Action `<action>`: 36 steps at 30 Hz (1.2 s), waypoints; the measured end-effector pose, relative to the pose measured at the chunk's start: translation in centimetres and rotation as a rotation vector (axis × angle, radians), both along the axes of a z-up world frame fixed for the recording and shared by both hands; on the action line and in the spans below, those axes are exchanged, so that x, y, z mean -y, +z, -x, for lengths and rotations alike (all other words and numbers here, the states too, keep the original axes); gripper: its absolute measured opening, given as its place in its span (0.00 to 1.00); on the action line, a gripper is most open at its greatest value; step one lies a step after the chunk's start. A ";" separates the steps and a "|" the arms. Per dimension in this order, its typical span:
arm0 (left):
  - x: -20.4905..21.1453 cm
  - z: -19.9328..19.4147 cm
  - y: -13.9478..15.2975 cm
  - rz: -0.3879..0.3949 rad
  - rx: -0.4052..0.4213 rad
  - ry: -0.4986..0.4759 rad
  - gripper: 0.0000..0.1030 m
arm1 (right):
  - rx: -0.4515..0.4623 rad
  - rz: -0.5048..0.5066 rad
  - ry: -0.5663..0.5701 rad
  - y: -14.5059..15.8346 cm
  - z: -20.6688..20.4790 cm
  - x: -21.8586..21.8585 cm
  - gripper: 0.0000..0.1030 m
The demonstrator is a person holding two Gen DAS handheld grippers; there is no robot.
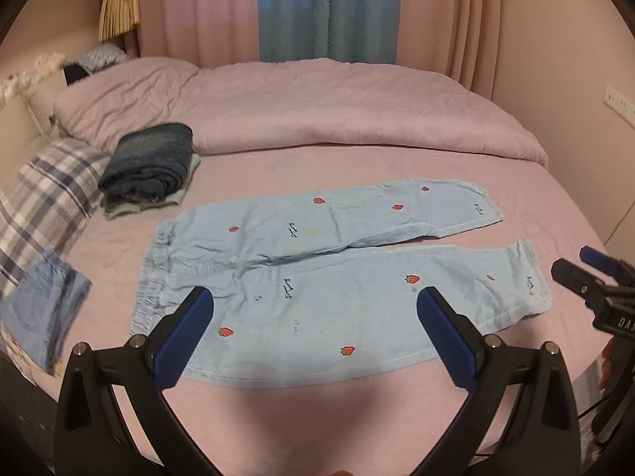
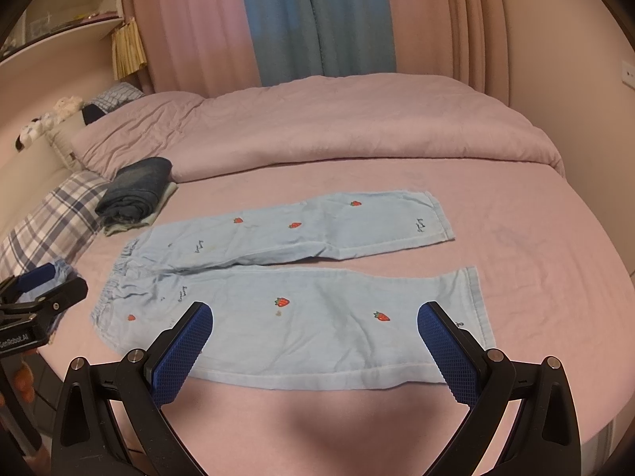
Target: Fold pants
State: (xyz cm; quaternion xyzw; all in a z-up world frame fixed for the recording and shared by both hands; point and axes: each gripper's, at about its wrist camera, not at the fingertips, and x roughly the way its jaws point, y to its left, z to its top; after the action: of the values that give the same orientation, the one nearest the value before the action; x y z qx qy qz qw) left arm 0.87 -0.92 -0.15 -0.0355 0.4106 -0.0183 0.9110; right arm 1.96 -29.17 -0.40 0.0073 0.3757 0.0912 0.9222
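Pink sheet (image 1: 397, 416) covers the whole bed, with a rumpled pink duvet (image 1: 317, 107) heaped across the far side and pink and blue curtains (image 1: 293, 8) hanging behind it.

Light blue pants (image 1: 337, 269) with small strawberry prints lie flat and unfolded in the middle of both views, waistband toward the left of the frame, the two legs running rightward and splayed slightly apart at the hems. Their near long edge lies just above a wide bare strip of sheet along the bottom of the frame; more bare sheet stretches to the right of the hems.

At the upper left of the pants, a stack of folded dark jeans (image 1: 151, 166) sits apart from the waistband, beside a plaid pillow (image 1: 47, 194). Another piece of blue denim (image 1: 39, 305) shows blurred at the left edge.

Left gripper (image 1: 315, 333) hovers above the near leg with its blue pads spread wide, gripping nothing. Right gripper (image 2: 315, 341) hovers likewise over the near leg, spread wide and empty, its right fingertip close to the hem.
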 end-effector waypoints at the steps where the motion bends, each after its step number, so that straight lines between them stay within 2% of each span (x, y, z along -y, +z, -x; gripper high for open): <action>1: -0.3 -0.1 -0.2 0.020 -0.004 0.005 1.00 | 0.010 0.002 0.009 0.0 0.1 -0.2 1.00; 4: -1.7 -0.5 -1.6 0.049 0.015 0.015 1.00 | 0.048 -0.007 0.061 -0.1 0.6 -1.0 1.00; 8: -3.7 -1.1 -3.2 0.120 -0.032 0.060 1.00 | 0.083 -0.082 0.128 -0.4 0.6 -1.7 1.00; 10: -4.9 -1.1 -3.8 0.173 -0.036 0.070 1.00 | 0.100 -0.108 0.140 -0.8 0.4 -2.2 1.00; 12: -6.4 -0.8 -4.3 0.225 -0.053 0.082 1.00 | 0.149 -0.077 0.155 -1.0 0.4 -3.2 1.00; 14: -8.4 -0.5 -4.8 0.323 -0.038 0.108 1.00 | 0.182 -0.048 0.214 -1.5 0.8 -5.0 1.00; 19: -15.0 1.3 -8.3 0.511 -0.057 0.314 1.00 | 0.170 0.037 0.421 -3.8 1.2 -10.9 1.00; 24: -19.3 3.4 -12.4 0.618 -0.068 0.474 0.99 | 0.109 0.060 0.585 -6.6 0.8 -16.6 1.00; 26: -20.3 3.1 -14.3 0.698 -0.116 0.502 0.99 | 0.081 0.118 0.642 -8.2 1.0 -19.0 1.00; 27: -20.6 2.7 -15.4 0.750 -0.169 0.514 0.99 | 0.075 0.147 0.683 -9.1 1.3 -20.3 1.00; 29: -20.8 2.0 -16.6 0.803 -0.191 0.508 0.99 | 0.064 0.195 0.778 -10.9 2.1 -23.0 1.00; 33: -21.4 0.5 -16.4 0.803 -0.131 0.510 0.99 | 0.095 0.303 0.869 -13.1 4.0 -25.9 0.94; 36: -22.5 -0.6 -17.3 0.805 -0.121 0.573 0.94 | 0.129 0.437 0.874 -15.2 4.1 -27.8 0.76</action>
State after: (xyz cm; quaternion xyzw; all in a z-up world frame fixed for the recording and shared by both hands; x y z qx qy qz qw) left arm 1.50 21.55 -17.45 -0.4966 0.3969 0.0778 0.7680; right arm -2.14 -1.33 -15.61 -0.3503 0.2962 0.3889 0.7990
